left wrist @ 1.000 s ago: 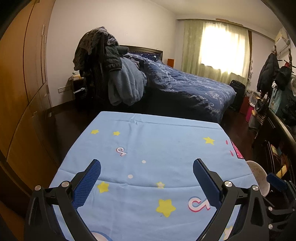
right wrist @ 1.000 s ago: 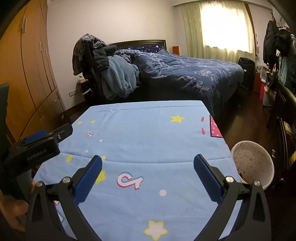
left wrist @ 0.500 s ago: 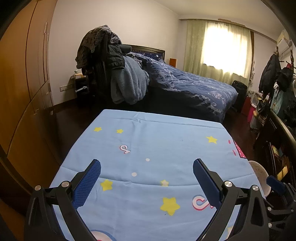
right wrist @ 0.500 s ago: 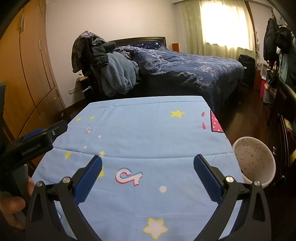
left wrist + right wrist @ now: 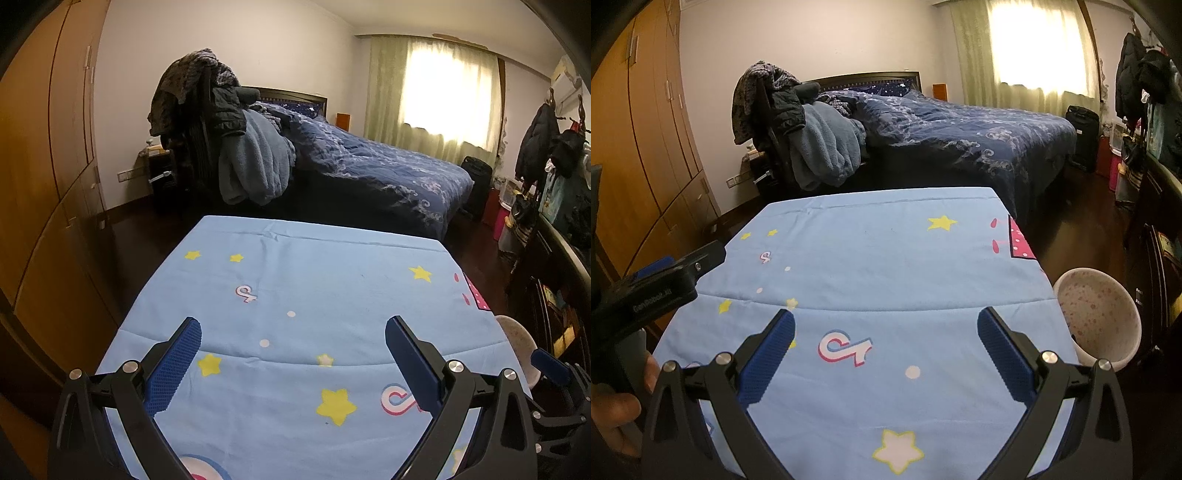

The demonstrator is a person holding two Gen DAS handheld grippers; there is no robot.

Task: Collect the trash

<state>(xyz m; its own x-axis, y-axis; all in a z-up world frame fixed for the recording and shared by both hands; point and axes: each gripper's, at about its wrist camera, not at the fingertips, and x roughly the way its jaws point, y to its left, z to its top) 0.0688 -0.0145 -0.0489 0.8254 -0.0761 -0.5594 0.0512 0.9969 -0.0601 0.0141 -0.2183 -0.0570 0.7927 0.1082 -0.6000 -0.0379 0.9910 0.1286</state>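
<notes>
Matt printed cloth cover (image 5: 314, 288), glossy wood wardrobe (image 5: 40, 177), speckled plastic basin (image 5: 1099, 317)

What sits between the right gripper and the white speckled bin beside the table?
Nothing visible: the right gripper is open over the light-blue star-print tablecloth, and the white speckled bin stands unobstructed past the table's right edge.

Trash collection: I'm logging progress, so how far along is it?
No trash shows on the blue star-print cloth, so either it is cleared or nothing has been laid out; I cannot tell which. In hand: nothing, since the left gripper and right gripper are both open and empty. The speckled white bin beside the table looks empty, so any collecting seems still ahead.
</notes>
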